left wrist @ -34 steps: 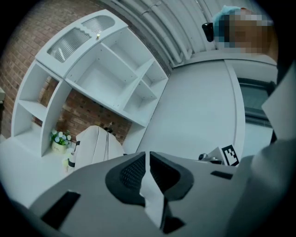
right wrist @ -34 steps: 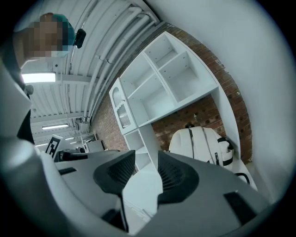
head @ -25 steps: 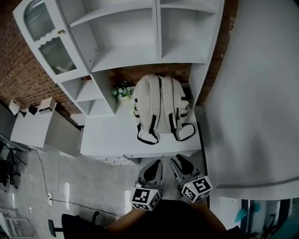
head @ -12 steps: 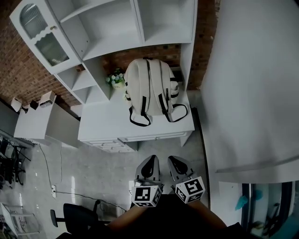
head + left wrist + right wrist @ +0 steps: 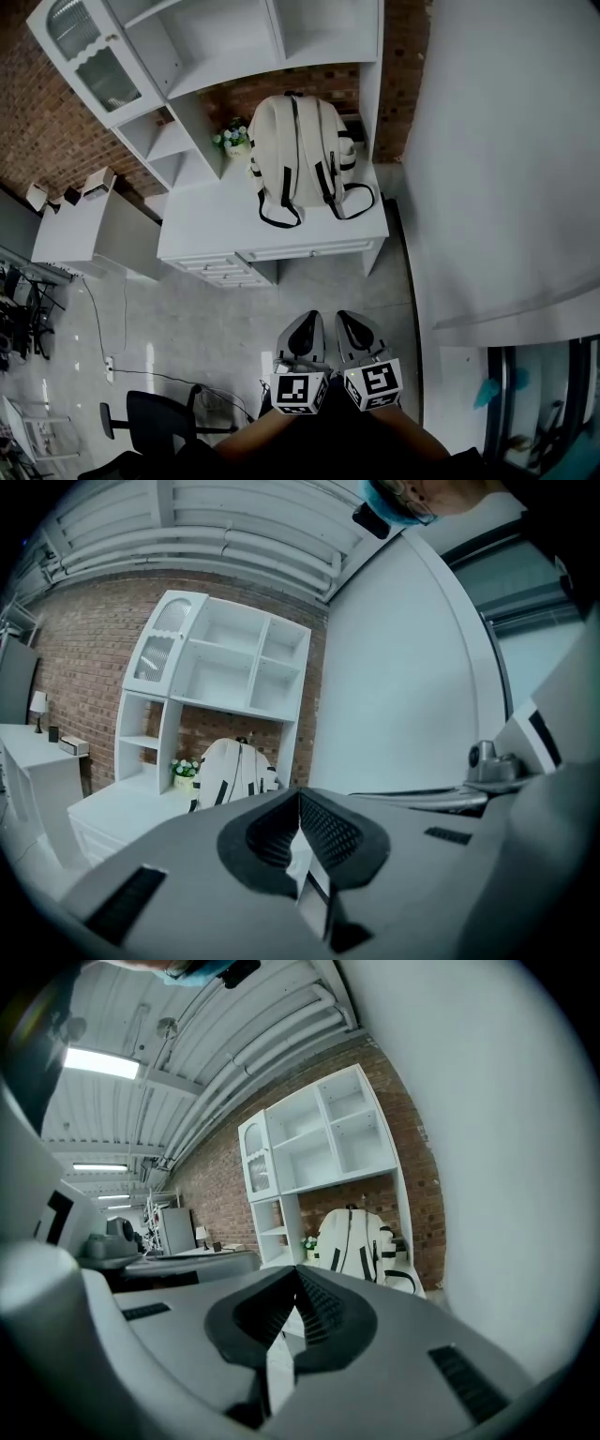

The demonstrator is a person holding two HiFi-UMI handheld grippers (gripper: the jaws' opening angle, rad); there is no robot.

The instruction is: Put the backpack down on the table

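Backpack (image 5: 298, 155) stands on end on the bench (image 5: 202, 230), well ahead of your left claw (image 5: 305, 330) (shut, empty) and right claw (image 5: 349, 328) (jaws have just been closing on nothing), so with nothing steadying it, it could slump toward the claw-side edge where its straps (image 5: 352, 202) lie.

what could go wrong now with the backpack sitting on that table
1. The backpack stands upright on the table with nothing holding it, so it might slump or tip forward.
2. If it tips sideways, it could knock over the small flower pot close beside it.
3. One strap loop lies near the table's side edge and might snag on someone passing.
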